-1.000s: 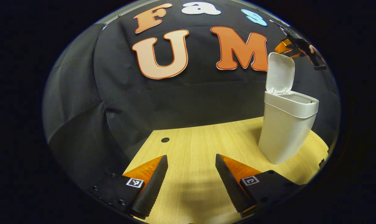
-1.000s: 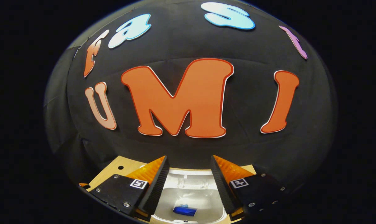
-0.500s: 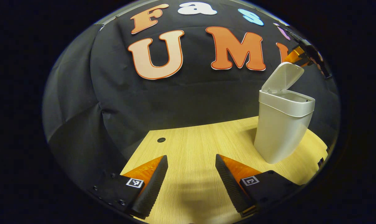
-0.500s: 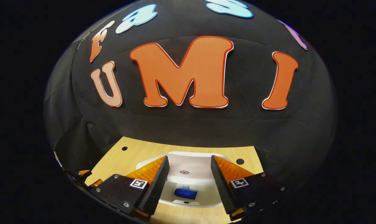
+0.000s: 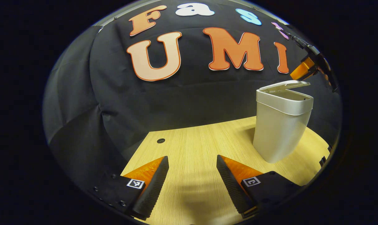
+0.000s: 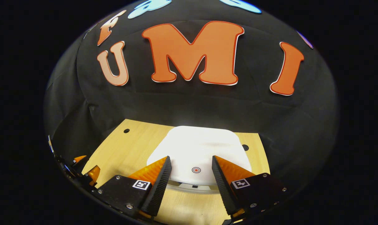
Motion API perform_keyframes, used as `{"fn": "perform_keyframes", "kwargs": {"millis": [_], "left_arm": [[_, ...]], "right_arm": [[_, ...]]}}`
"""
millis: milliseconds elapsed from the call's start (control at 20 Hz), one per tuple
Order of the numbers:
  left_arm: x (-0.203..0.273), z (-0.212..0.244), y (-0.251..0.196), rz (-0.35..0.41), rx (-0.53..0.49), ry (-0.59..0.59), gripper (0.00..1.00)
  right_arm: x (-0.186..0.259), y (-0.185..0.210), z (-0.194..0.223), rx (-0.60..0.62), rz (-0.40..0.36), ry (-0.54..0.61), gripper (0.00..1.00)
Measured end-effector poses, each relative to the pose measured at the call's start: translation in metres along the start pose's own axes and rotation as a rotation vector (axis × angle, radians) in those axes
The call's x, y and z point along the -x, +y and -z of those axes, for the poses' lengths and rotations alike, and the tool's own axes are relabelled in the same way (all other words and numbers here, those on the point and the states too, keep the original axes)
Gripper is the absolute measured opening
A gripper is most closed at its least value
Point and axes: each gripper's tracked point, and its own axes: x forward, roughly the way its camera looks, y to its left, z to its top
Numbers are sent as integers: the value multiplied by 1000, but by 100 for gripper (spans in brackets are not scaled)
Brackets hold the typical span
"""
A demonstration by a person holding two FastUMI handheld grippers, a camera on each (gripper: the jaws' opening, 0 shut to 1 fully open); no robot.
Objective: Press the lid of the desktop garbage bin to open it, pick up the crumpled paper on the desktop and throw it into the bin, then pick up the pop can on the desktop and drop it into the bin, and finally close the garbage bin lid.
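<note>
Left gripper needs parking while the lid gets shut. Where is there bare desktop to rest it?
Bare desktop runs from the left gripper back to the cable hole by the booth wall, with the bin at its right edge. Crowded: over the bin, where the right gripper hangs open above the nearly shut lid.

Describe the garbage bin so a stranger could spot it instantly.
On the pale wooden desktop, before the black cloth wall, stands the garbage bin. It is a tall, white, tapered container, its hinged lid almost closed and marked with a small red target dot.
</note>
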Motion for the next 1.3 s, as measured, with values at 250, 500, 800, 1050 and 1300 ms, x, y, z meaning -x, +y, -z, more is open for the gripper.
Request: {"fn": "perform_keyframes", "kwargs": {"millis": [250, 500, 800, 1050, 1300], "left_arm": [[2, 7, 0, -10, 5, 14, 98], [5, 11, -3, -18, 6, 26, 98], [3, 15, -11, -9, -2, 50, 98], [4, 16, -22, 27, 31, 69, 98], [5, 7, -28, 31, 73, 65, 87]], "right_arm": [[-4, 0, 21, -23, 4, 49, 77], [-11, -3, 34, -13, 27, 79, 66], [-8, -5, 40, -40, 53, 70, 63], [-8, -8, 41, -64, 73, 75, 50], [-7, -7, 44, -63, 68, 63, 37]]}}
